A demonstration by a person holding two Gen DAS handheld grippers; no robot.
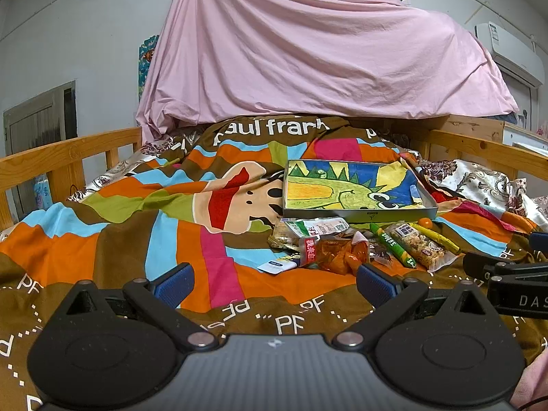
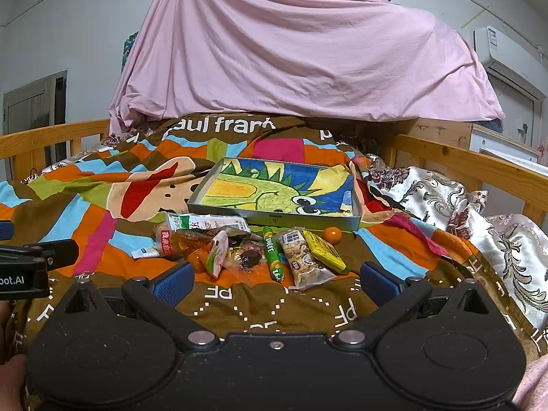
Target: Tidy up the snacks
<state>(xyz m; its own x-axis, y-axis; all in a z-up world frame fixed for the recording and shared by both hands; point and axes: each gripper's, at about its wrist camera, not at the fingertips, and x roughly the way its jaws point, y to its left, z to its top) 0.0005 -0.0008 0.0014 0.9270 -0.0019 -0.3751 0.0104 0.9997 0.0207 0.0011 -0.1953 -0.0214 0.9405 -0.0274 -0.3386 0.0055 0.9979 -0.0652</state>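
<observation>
A pile of snacks lies on the bedspread in front of a shallow grey tray (image 1: 359,214) (image 2: 274,219) lined with a dinosaur drawing. The pile holds an orange-red packet (image 1: 328,251) (image 2: 181,243), a green sausage stick (image 1: 394,245) (image 2: 273,253), a nut bar (image 1: 419,245) (image 2: 303,257), a yellow packet (image 1: 436,234) (image 2: 323,250), a white-green packet (image 1: 318,227) (image 2: 205,222) and a small orange (image 1: 425,221) (image 2: 332,234). My left gripper (image 1: 272,284) is open and empty, left of and short of the pile. My right gripper (image 2: 277,282) is open and empty, just short of the pile.
A striped Paul Frank bedspread (image 1: 137,222) covers the bed. Wooden rails (image 1: 51,161) (image 2: 479,161) run along both sides. A pink sheet (image 1: 308,51) drapes a tall bulk at the head. A flowered satin cloth (image 2: 462,205) lies at the right.
</observation>
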